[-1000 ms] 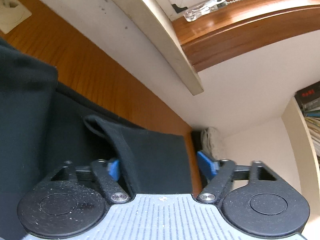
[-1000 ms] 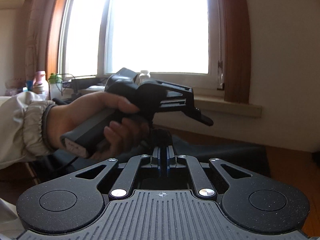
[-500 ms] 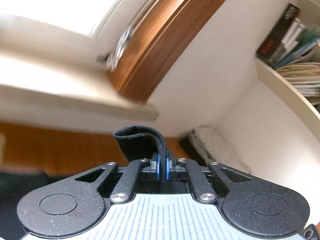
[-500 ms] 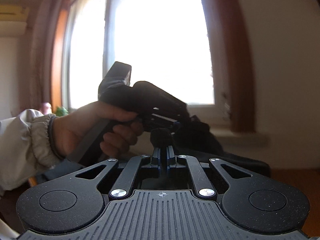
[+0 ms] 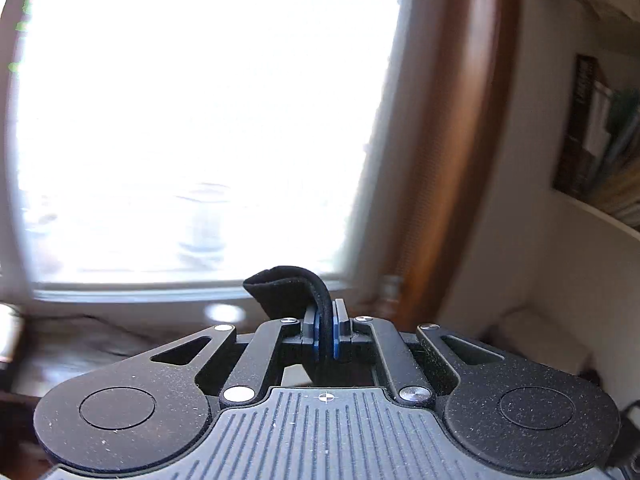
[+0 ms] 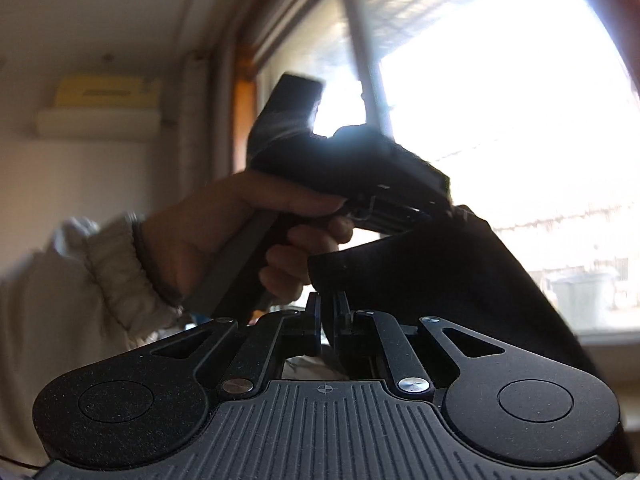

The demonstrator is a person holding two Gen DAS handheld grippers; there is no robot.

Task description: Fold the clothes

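In the left wrist view the left gripper [image 5: 326, 334] is clamped tight on a fold of black garment [image 5: 290, 294], the blue pads [image 5: 317, 332] pressing the cloth from both sides while a rolled edge pokes up and over to the left. Behind it runs a pale window sill [image 5: 120, 294], then the blown-out window [image 5: 192, 120] with its brown wooden frame [image 5: 452, 140]. Off to the right a white shelf [image 5: 596, 208] holds a row of books [image 5: 592, 136] standing upright (titles too blurred to read).

In the right wrist view the right gripper [image 6: 329, 320] is pinched narrow on the same black garment [image 6: 432, 280], which stretches up and right across the frame to the other gripper [image 6: 448, 204]. The person's left hand [image 6: 248, 236] grips that tool's handle, a cream elastic-cuffed sleeve [image 6: 80, 300] behind it. Farther back, high on the wall, sits an air conditioner [image 6: 100, 112].
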